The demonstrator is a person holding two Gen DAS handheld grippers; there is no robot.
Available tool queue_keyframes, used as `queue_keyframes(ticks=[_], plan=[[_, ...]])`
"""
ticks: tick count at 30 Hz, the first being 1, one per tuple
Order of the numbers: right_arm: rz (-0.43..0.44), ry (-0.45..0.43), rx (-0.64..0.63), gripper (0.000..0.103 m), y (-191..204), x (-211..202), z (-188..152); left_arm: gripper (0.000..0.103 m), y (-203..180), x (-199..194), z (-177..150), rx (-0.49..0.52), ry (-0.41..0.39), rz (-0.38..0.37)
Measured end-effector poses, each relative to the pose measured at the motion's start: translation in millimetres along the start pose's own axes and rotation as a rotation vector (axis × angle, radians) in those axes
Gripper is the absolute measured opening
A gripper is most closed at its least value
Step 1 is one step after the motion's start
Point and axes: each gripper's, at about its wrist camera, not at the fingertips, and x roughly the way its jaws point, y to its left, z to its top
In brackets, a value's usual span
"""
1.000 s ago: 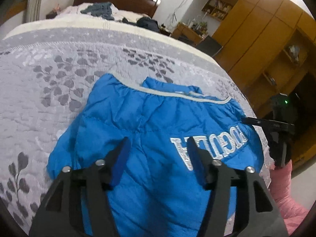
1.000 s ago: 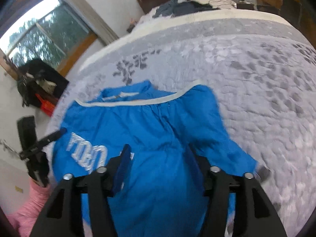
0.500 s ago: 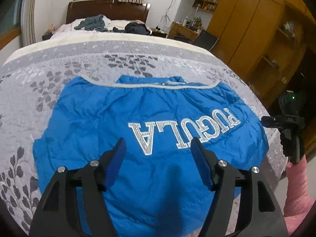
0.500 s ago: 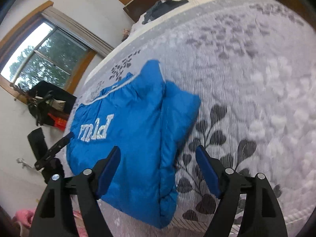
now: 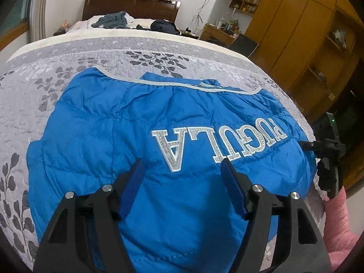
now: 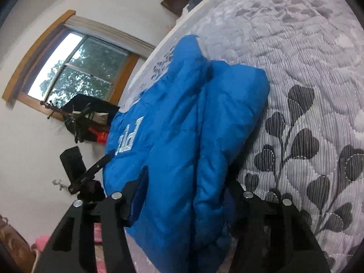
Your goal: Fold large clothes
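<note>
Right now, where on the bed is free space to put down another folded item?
The quilt is bare between the blue jacket and the clothes heap at the headboard, and left of the jacket. In the right wrist view, quilt beside the folded edge is bare too.

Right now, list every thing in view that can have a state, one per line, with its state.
Blue jacket: lying on the bed, lettering up, sides folded in.
Left gripper: open, holding nothing, above the jacket.
Right gripper: open, its fingers either side of the jacket's folded edge, not closed on it.
Quilt: spread flat under the jacket.
Dark clothes: heaped unfolded at the head of the bed.
</note>
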Motion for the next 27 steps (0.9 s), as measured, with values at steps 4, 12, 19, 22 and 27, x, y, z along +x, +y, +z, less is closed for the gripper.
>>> queue_keyframes(ticks=[4, 12, 19, 22, 27], plan=[[-0.016, -0.026, -0.026, 0.04, 15, -7, -1, 0.069, 3, 0, 0, -0.012, 0.005, -0.019], [-0.009, -0.023, 0.023, 0.039, 9, -1, -6, 0.069, 3, 2, -4, 0.009, 0.003, -0.023], [-0.109, -0.047, -0.028, 0.034, 49, -12, -2, 0.07, 3, -1, -3, 0.009, 0.002, -0.036], [-0.164, -0.055, -0.109, 0.032, 89, -18, 5, 0.07, 5, -8, -3, -0.004, 0.0, -0.062], [-0.281, -0.032, -0.282, 0.032, 175, -10, 12, 0.071, 10, -39, -6, 0.0, -0.059, -0.085]])
